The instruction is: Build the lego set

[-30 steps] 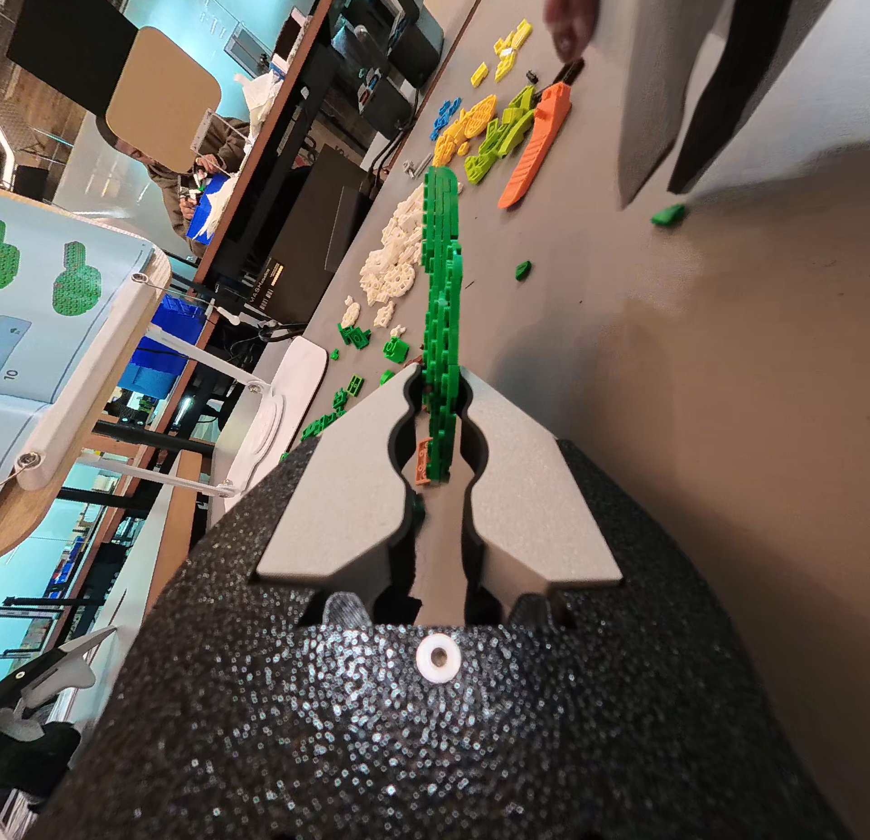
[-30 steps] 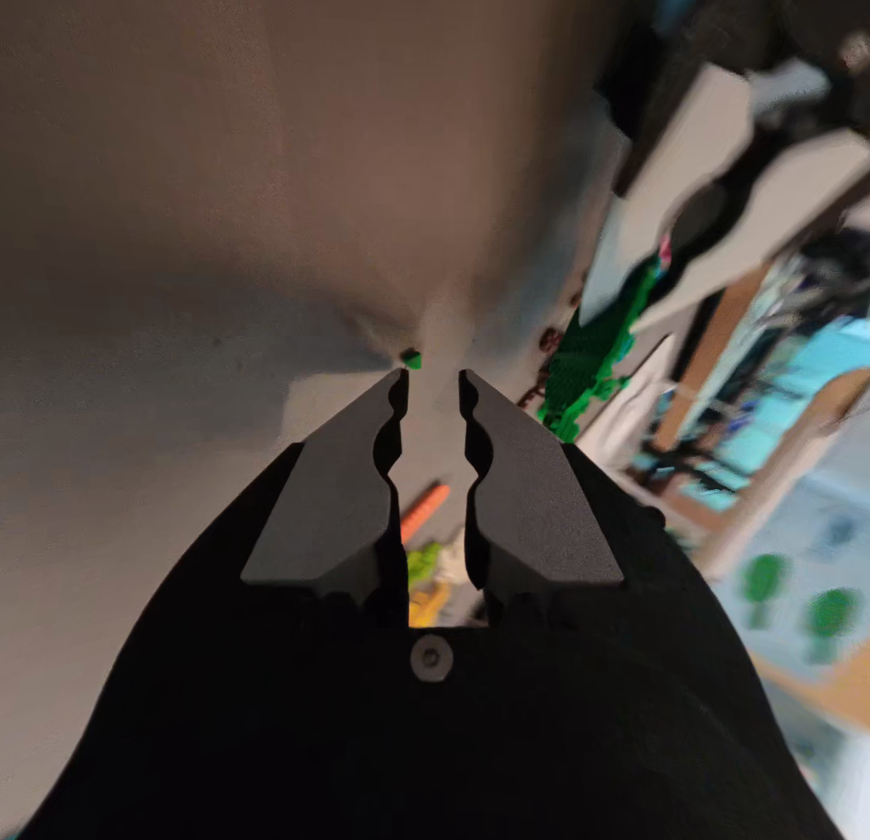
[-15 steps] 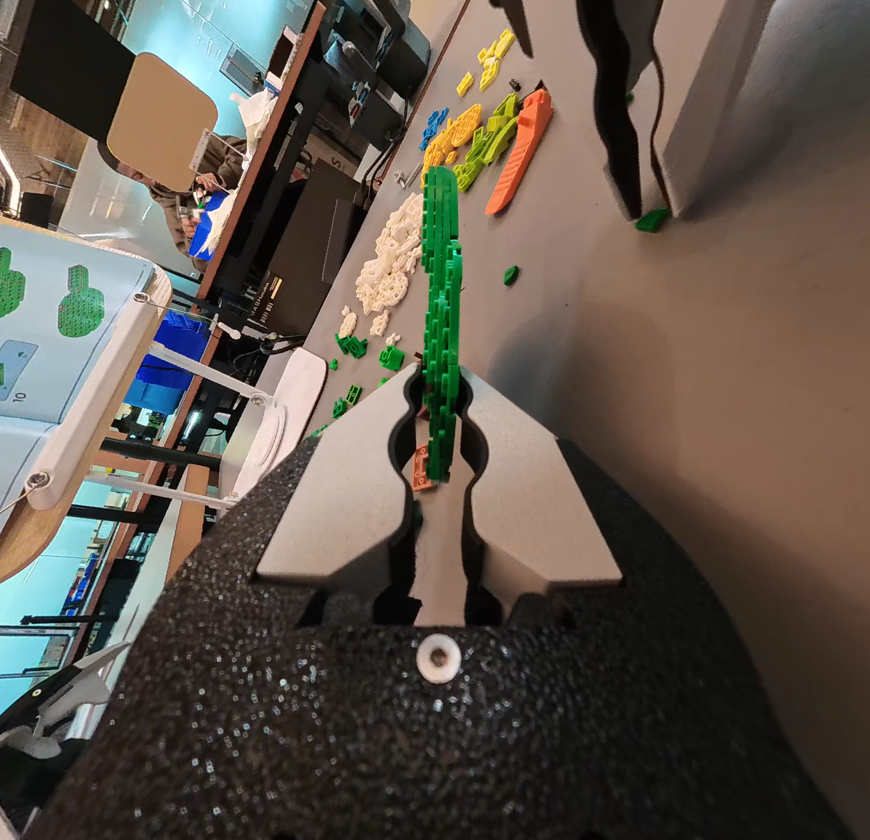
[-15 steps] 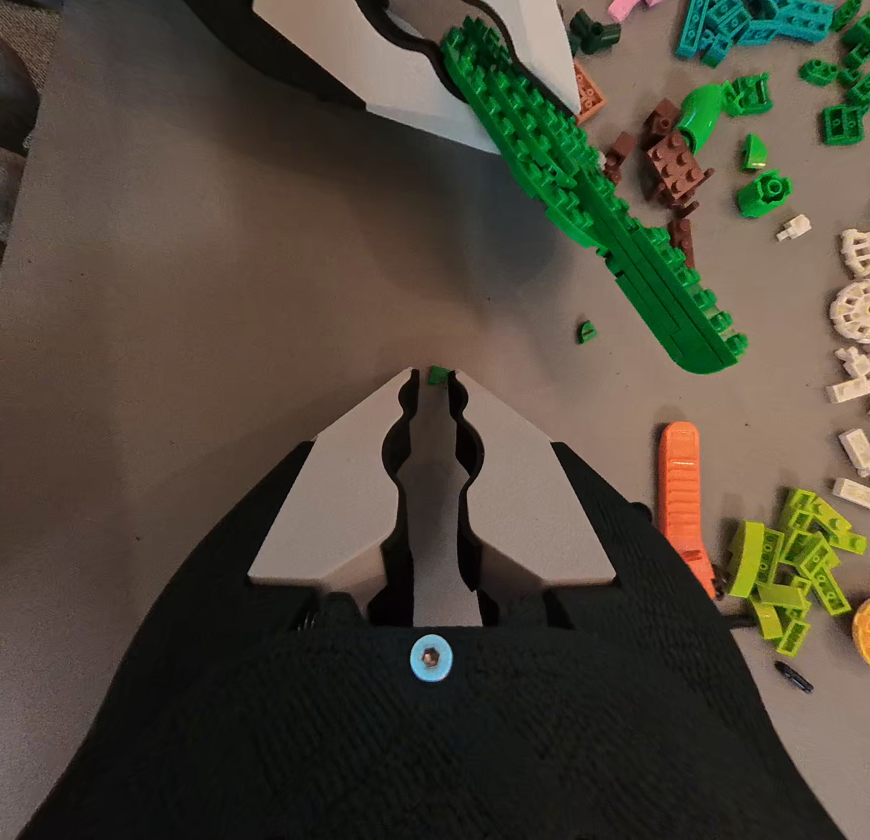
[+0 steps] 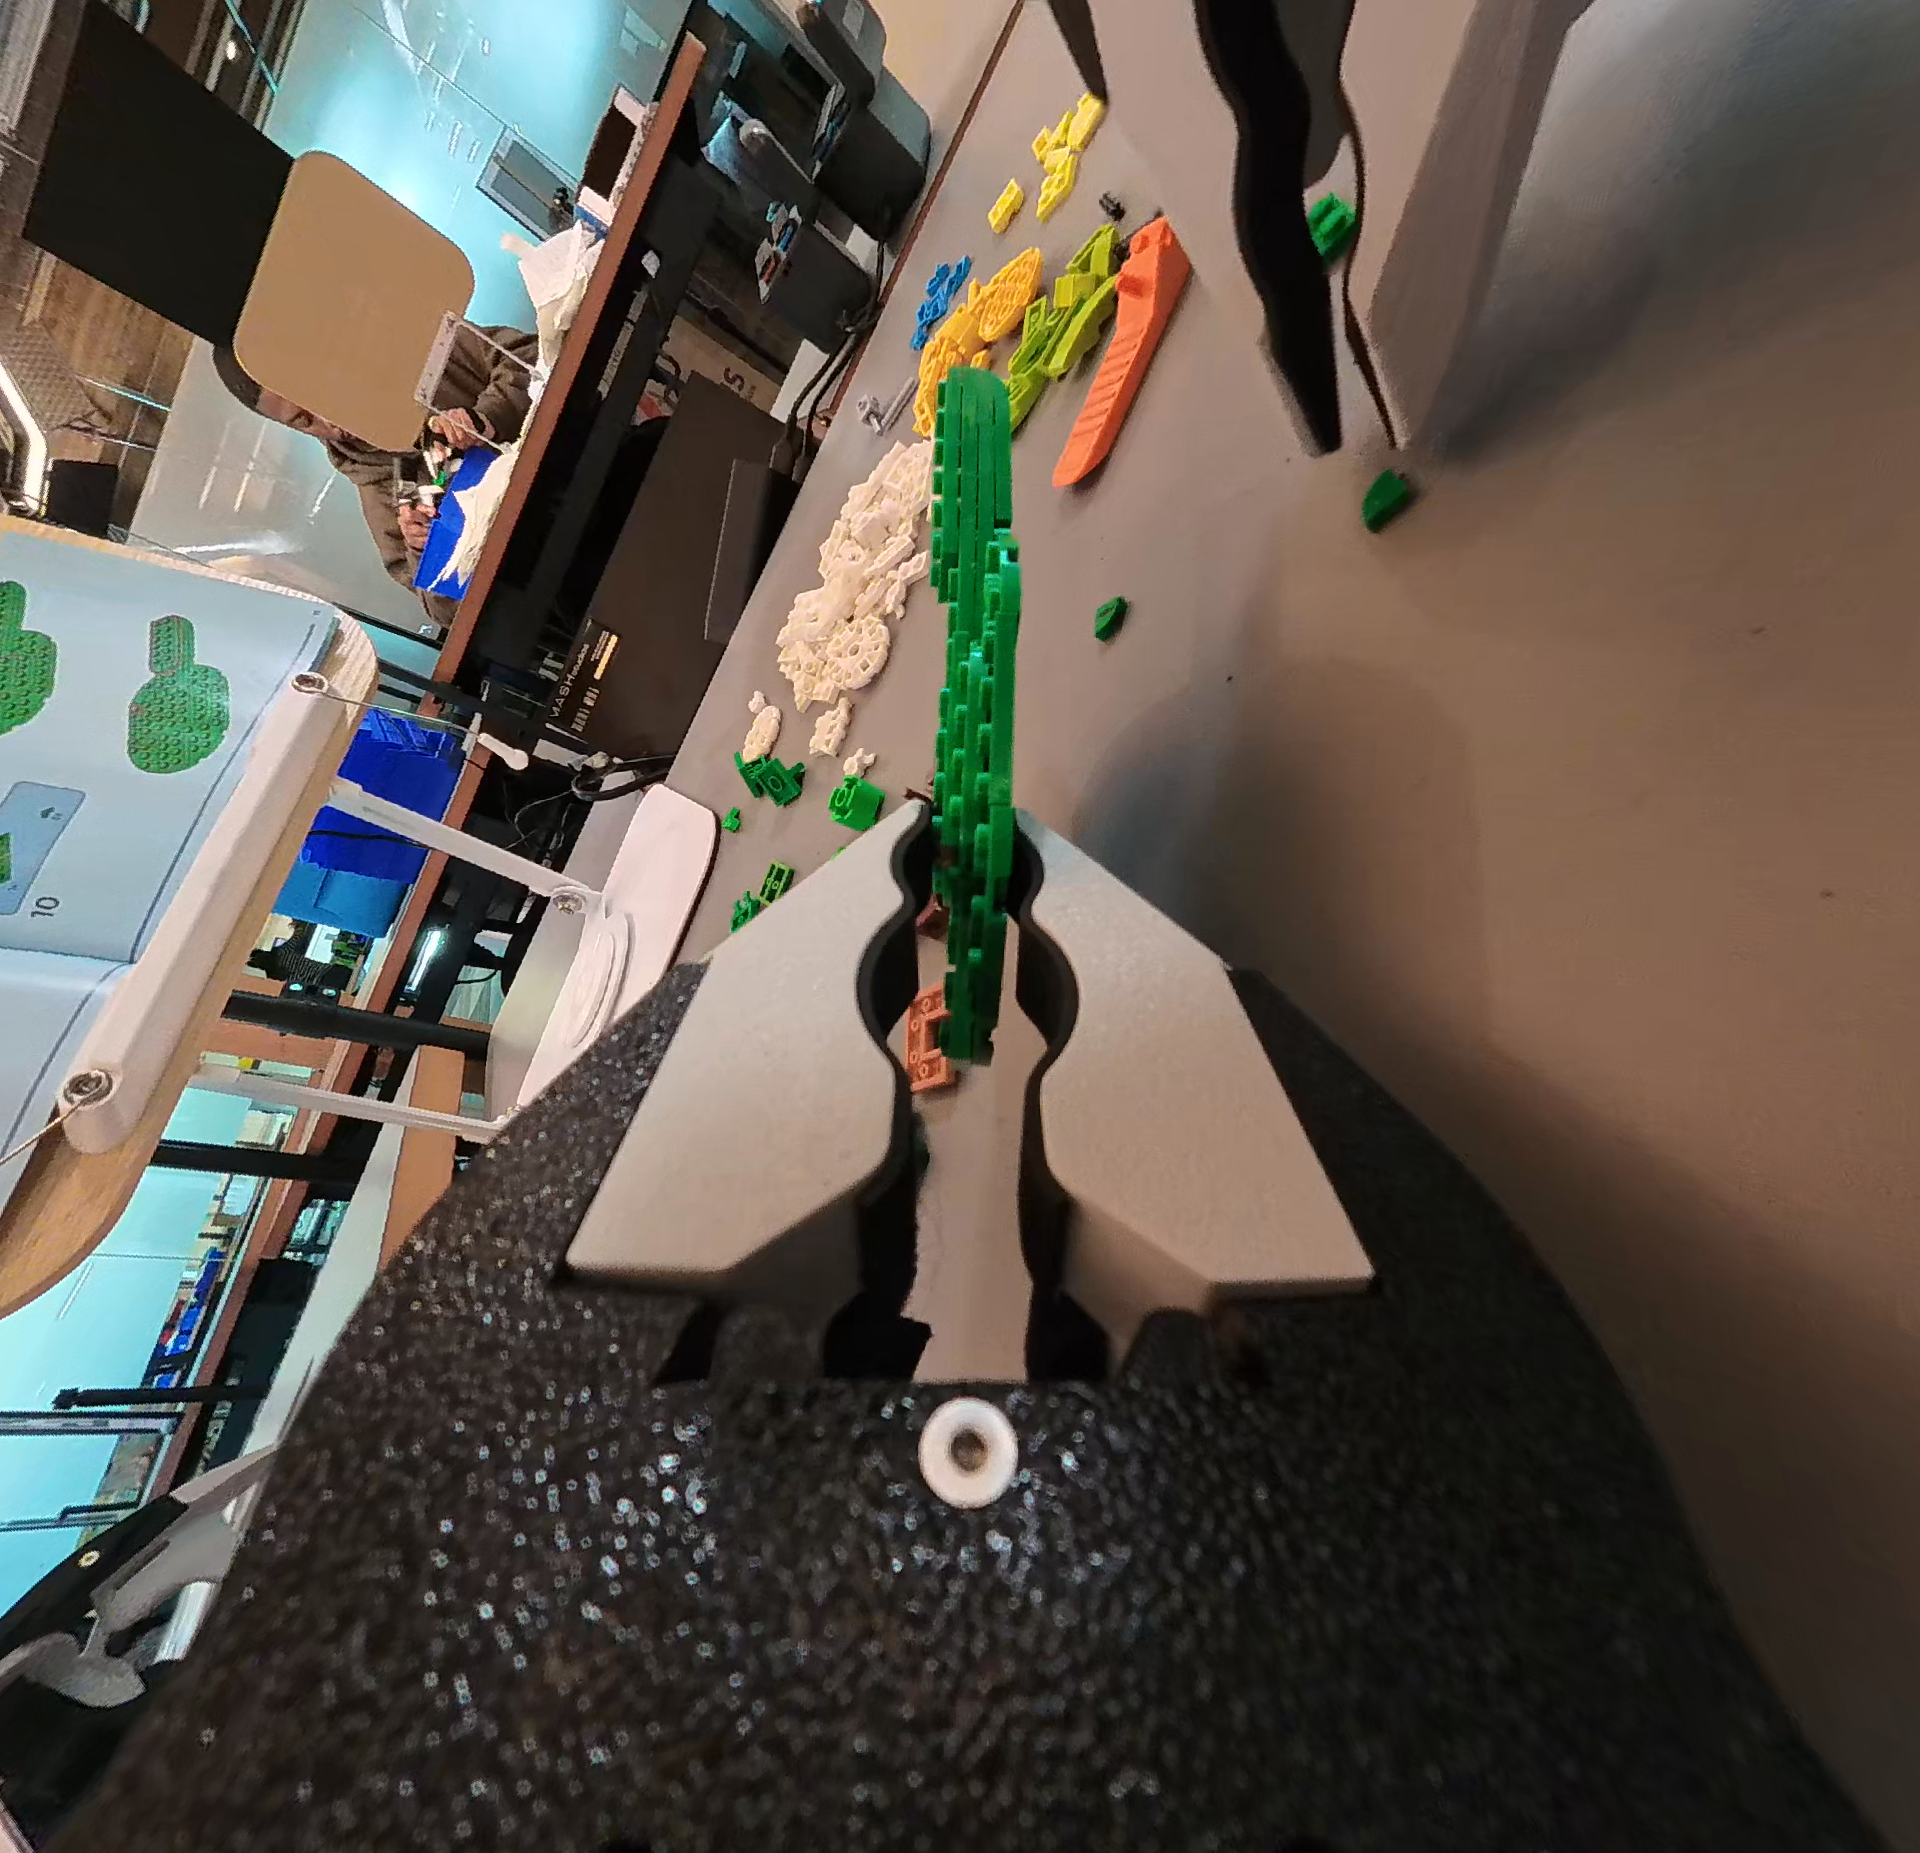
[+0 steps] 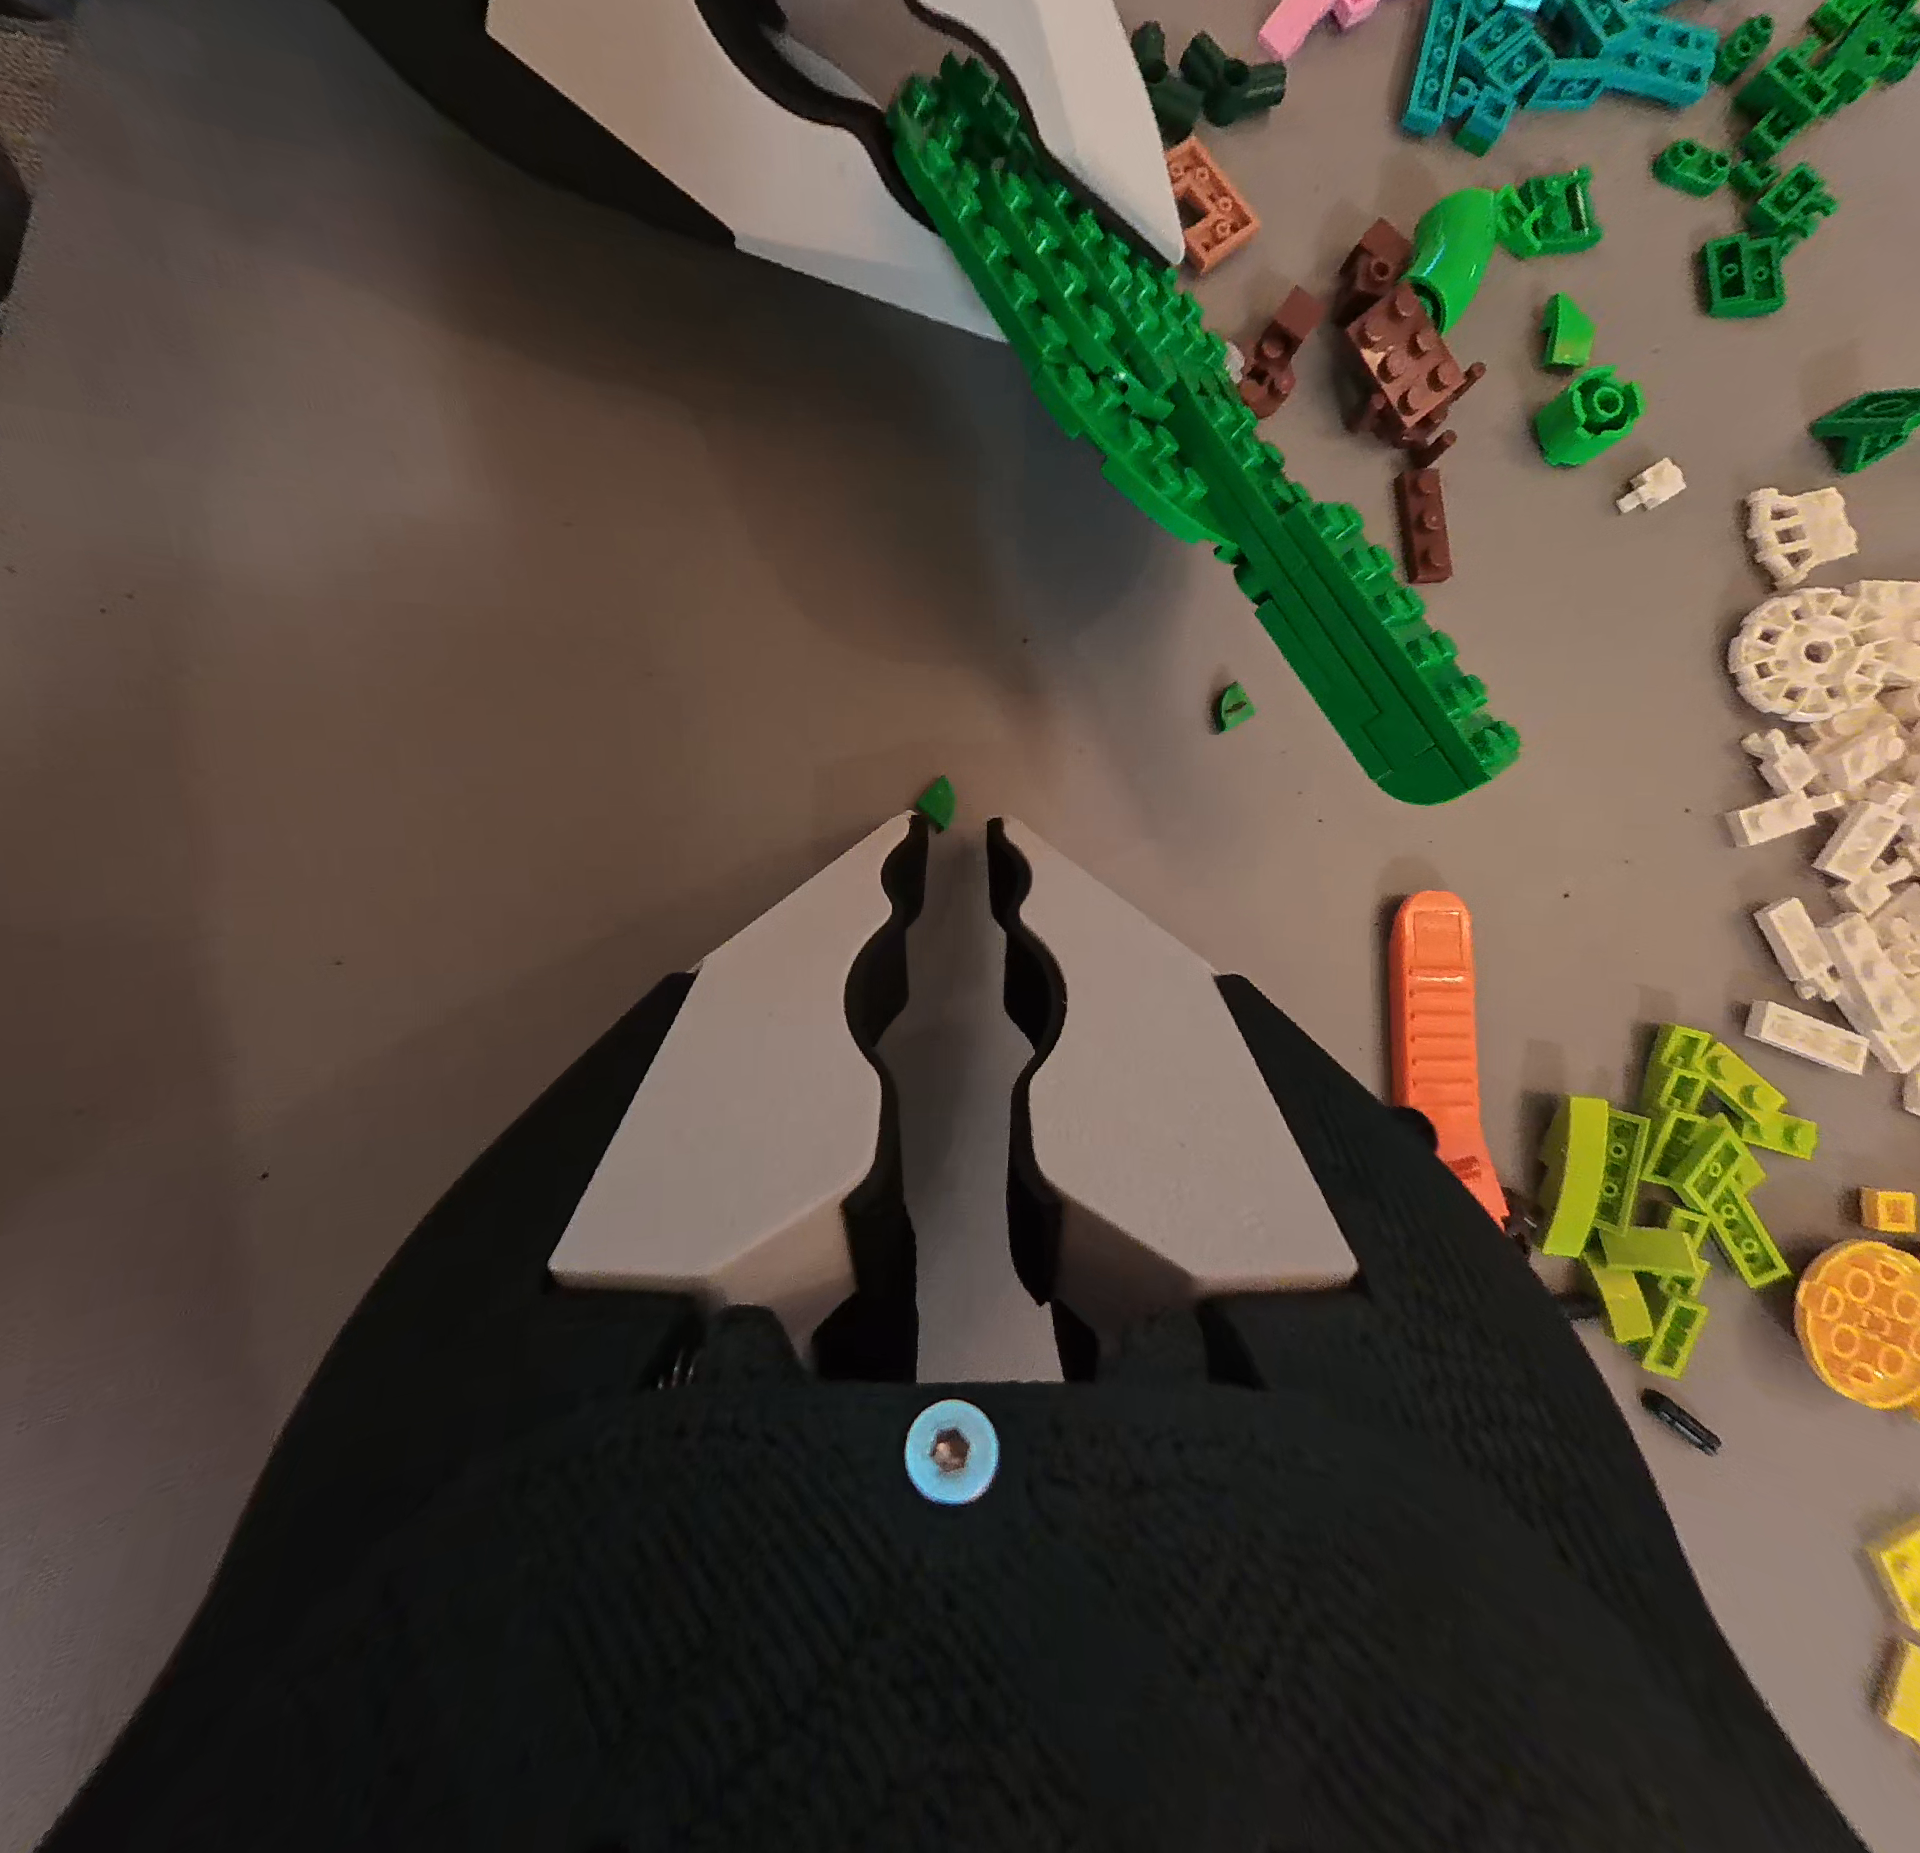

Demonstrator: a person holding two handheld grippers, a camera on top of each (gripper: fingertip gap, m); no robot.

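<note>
My left gripper (image 5: 971,832) is shut on a long green brick assembly (image 5: 971,608), held on edge just over the grey table (image 6: 416,556). The assembly also shows in the right wrist view (image 6: 1195,432), clamped between the left gripper's fingers (image 6: 727,110). My right gripper (image 6: 951,821) points down at the table with a narrow gap between its tips and nothing between them. A small green curved piece (image 6: 935,798) lies on the table just beyond its left fingertip; the left wrist view shows that piece (image 5: 1387,499) lying at the right gripper's tips (image 5: 1351,442).
A second small green piece (image 6: 1231,707) lies near the assembly's end. An orange brick separator (image 6: 1439,1003) lies to the right, with lime (image 6: 1662,1201), white (image 6: 1818,660), brown (image 6: 1392,338), green and teal (image 6: 1558,37) brick piles beyond. An instruction booklet (image 5: 104,743) stands on a holder at the left. About 9 centimeters separates my left fingertips from my right. My right gripper's tips are some 9 centimeters from the orange brick separator (image 6: 1439,1003).
My right gripper swung down to the table and narrowed around the small green piece. The piece was between the tips half a second ago and now lies just outside them. The left gripper kept its hold.
</note>
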